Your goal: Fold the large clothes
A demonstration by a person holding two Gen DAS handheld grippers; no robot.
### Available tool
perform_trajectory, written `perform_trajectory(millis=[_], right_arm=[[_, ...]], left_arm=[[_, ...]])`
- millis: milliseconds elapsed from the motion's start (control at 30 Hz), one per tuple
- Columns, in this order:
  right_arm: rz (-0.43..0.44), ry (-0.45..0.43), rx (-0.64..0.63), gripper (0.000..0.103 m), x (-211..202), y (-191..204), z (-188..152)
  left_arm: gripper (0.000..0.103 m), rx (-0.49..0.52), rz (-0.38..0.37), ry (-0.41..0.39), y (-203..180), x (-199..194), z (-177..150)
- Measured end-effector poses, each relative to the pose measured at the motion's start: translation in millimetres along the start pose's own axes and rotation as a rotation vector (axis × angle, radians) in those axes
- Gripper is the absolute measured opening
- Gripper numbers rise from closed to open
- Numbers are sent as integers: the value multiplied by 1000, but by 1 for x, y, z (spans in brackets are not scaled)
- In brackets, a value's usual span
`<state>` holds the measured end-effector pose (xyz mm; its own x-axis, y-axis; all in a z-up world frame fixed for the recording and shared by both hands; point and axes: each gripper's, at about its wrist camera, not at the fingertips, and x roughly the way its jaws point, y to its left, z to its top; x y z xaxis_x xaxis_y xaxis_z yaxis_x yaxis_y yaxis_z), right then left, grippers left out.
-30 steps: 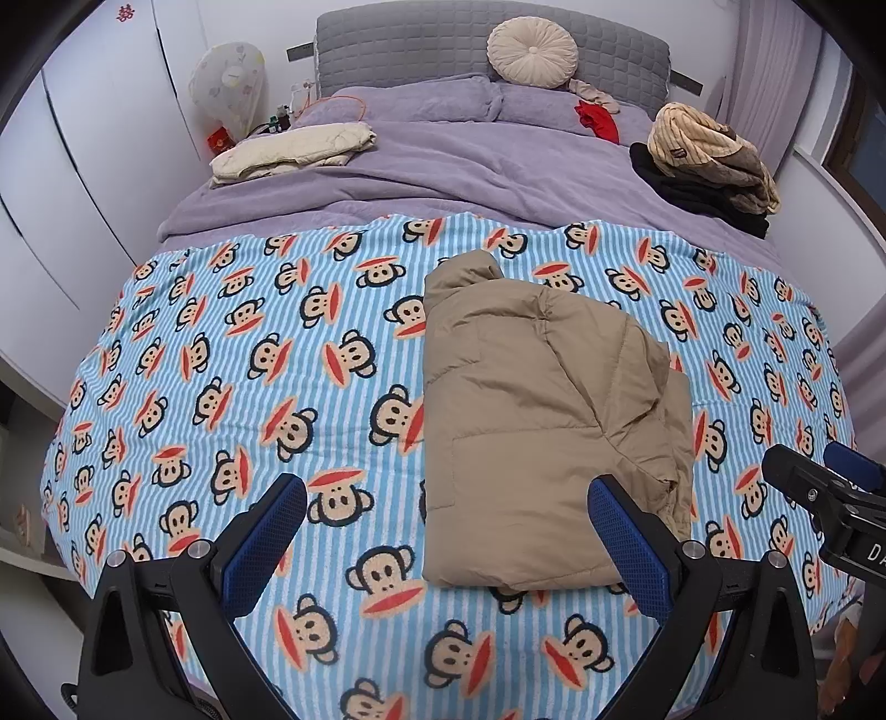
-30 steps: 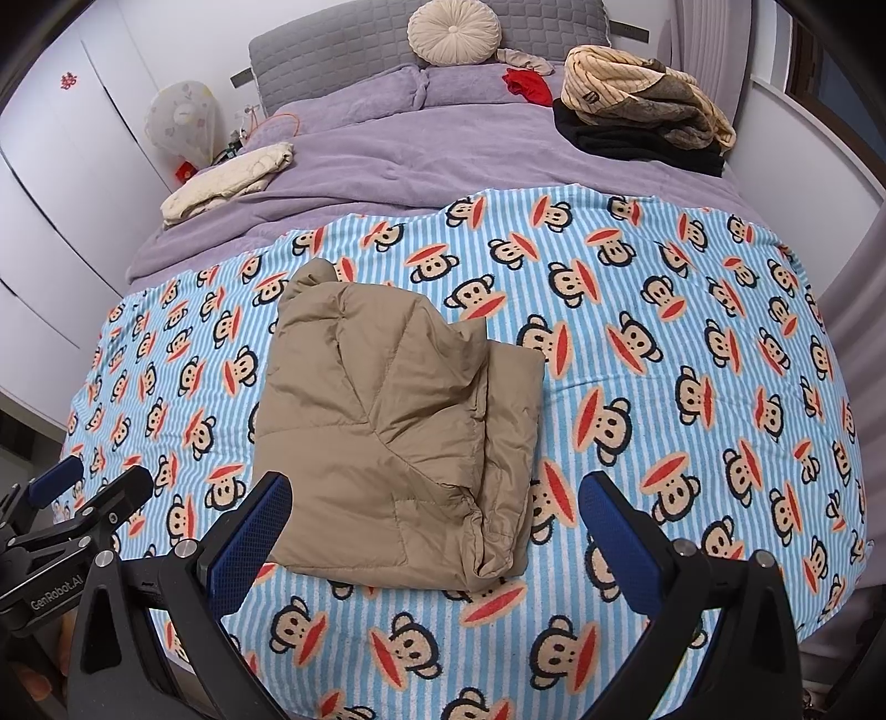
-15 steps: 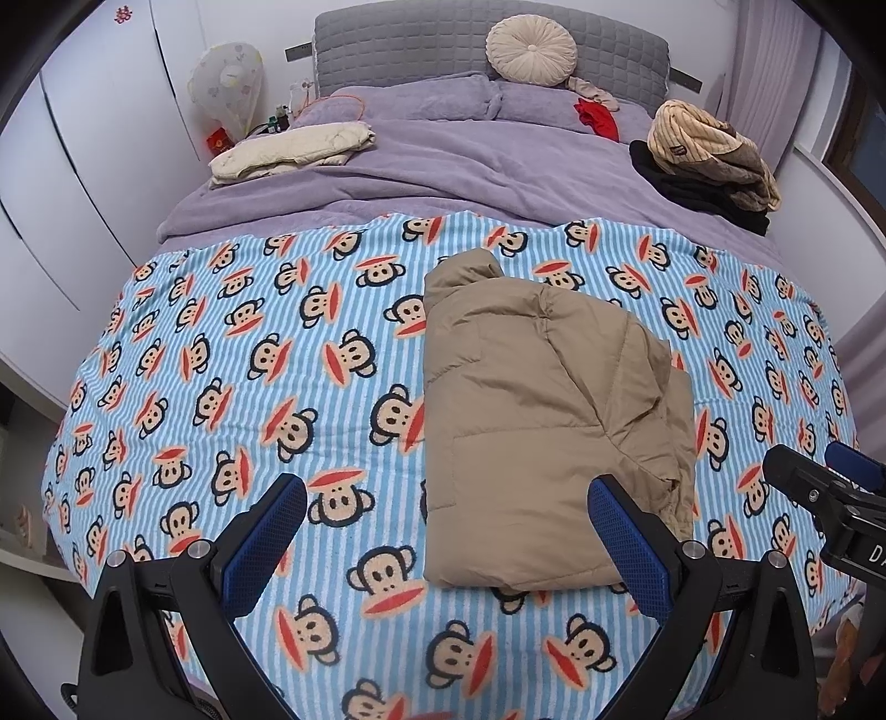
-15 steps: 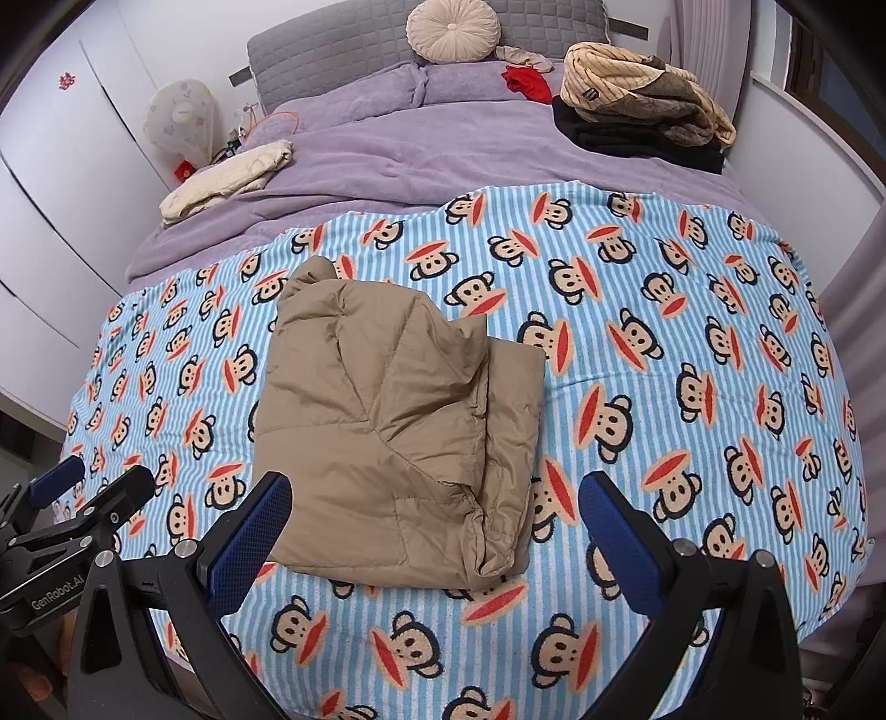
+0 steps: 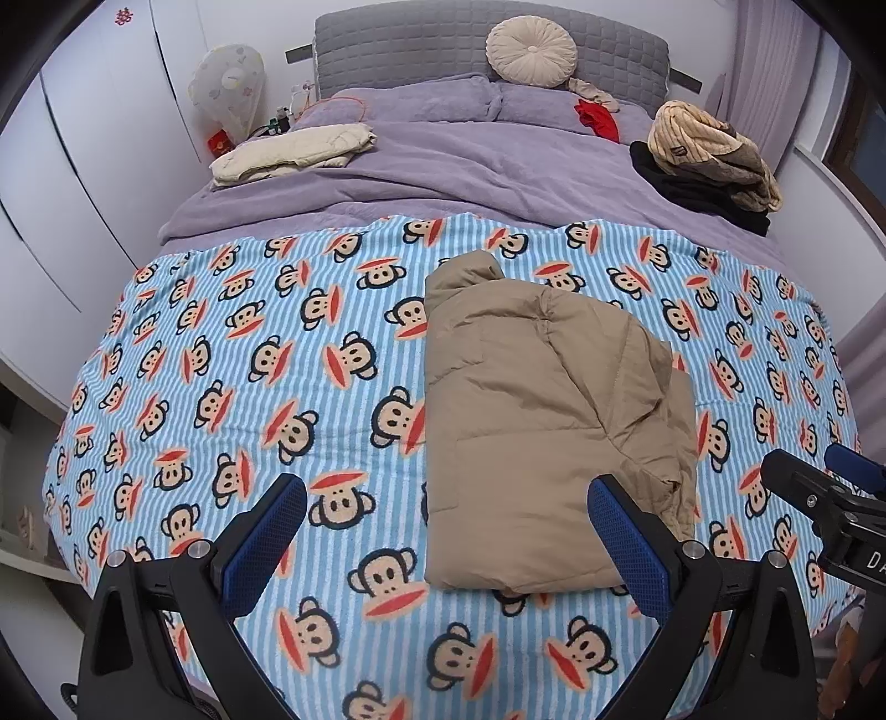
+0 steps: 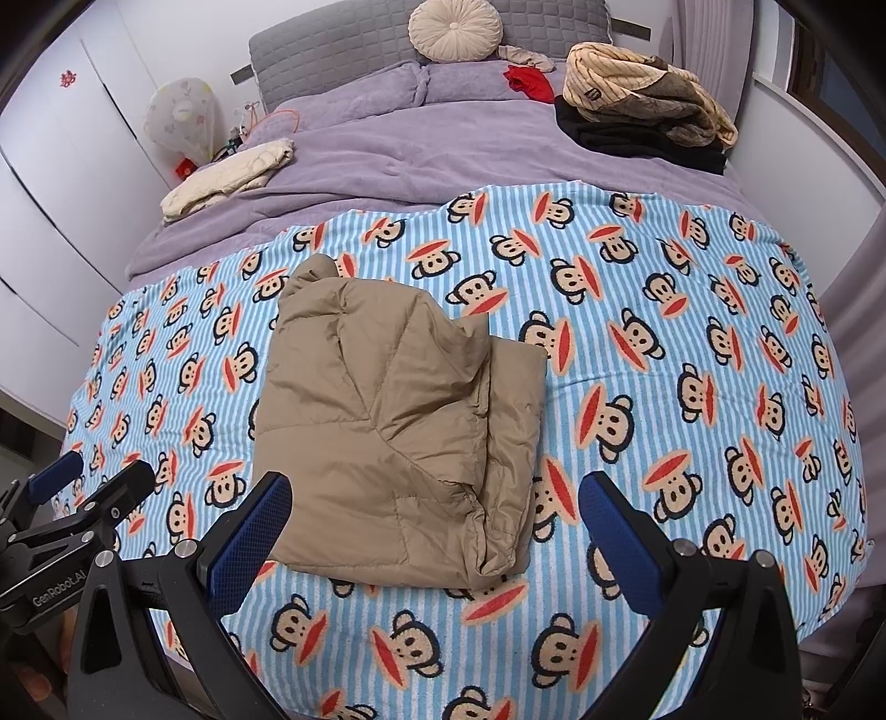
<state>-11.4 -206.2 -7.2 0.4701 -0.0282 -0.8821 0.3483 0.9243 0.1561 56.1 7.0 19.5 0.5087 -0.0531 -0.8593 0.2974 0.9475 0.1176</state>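
A tan padded jacket point(image 5: 542, 426) lies folded into a rough rectangle on the blue striped monkey-print blanket point(image 5: 232, 387), its collar end pointing toward the headboard. The same jacket point(image 6: 393, 432) sits left of centre in the right wrist view, on the blanket point(image 6: 692, 360). My left gripper point(image 5: 446, 545) hovers open over the near edge of the bed, its right finger just above the jacket's near right corner, holding nothing. My right gripper point(image 6: 434, 540) is open too, its left finger over the jacket's near left corner. Each gripper shows at the edge of the other's view.
A folded cream garment point(image 5: 293, 152) lies at the far left on the purple duvet point(image 5: 443, 171). A pile of beige and black clothes point(image 5: 714, 160) sits at the far right. A round cushion point(image 5: 531, 50), a red item point(image 5: 598, 119) and white wardrobe doors point(image 5: 83, 166) are behind.
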Motion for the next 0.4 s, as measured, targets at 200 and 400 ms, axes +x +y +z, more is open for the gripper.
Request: perform_trajectory(millis=[200, 400], right_arm=[[-1, 2, 2, 103, 1, 0, -1], [0, 2, -1, 103, 1, 0, 0]], left_arm=[[102, -3, -5, -10, 0, -2, 3], [102, -4, -4, 3, 1, 1, 2]])
